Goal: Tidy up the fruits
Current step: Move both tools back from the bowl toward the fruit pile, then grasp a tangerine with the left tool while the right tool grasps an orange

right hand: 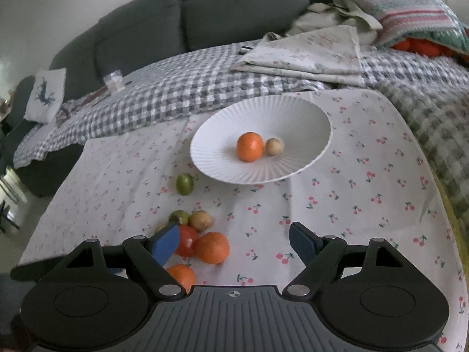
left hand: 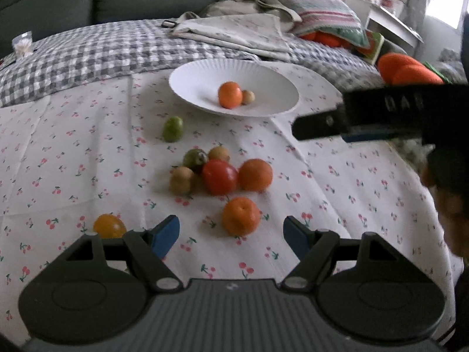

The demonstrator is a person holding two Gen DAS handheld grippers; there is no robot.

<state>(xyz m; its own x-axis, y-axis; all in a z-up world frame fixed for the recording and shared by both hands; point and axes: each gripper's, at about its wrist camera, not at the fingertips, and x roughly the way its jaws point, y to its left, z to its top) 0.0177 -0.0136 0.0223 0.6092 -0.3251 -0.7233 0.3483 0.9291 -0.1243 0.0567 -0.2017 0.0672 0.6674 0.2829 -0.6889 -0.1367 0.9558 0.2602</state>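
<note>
White ribbed plate [right hand: 316, 117] w/ orange [right hand: 249, 146]; both grippers' jaws spread, empty; blurred lettering on right gripper [left hand: 319, 126] unreadable.

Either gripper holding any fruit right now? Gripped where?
Nothing held. Left gripper and right gripper are both open over the cherry-print cloth, pads empty.

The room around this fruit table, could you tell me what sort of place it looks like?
Most likely a home living room. A grey sofa stands behind the table, a checked blanket and a striped cushion lie on it, and the fruit sits on a cherry-print cloth beside a white bowl.
</note>
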